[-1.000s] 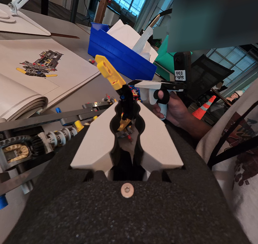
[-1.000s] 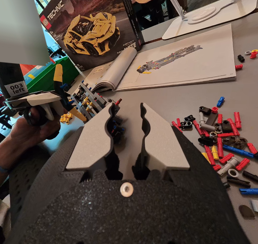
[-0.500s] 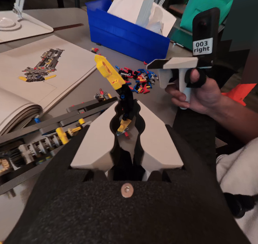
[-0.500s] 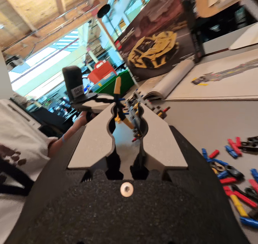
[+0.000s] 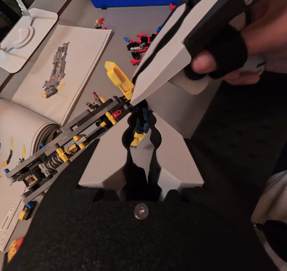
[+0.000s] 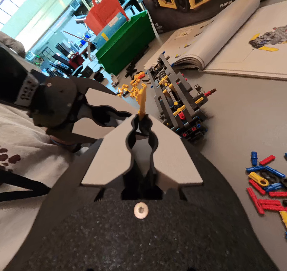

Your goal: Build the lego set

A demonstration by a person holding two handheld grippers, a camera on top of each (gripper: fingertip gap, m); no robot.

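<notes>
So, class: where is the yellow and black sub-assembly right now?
The yellow and black sub-assembly is off the table, gripped by the left gripper and the right gripper, beside the grey chassis.

Bare grey table (image 6: 233, 123) lies open right of the chassis (image 6: 175, 102). Behind it the open manual (image 6: 233, 49) blocks; loose pins (image 6: 267, 186) crowd its near right; yellow pieces (image 6: 132, 88) clutter its left.

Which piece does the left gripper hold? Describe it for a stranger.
Find the open instruction book; a long grey chassis lies beside it. At its end, the left gripper pinches a black stalk topped by a flat yellow panel, far broader than the loose pins.
</notes>
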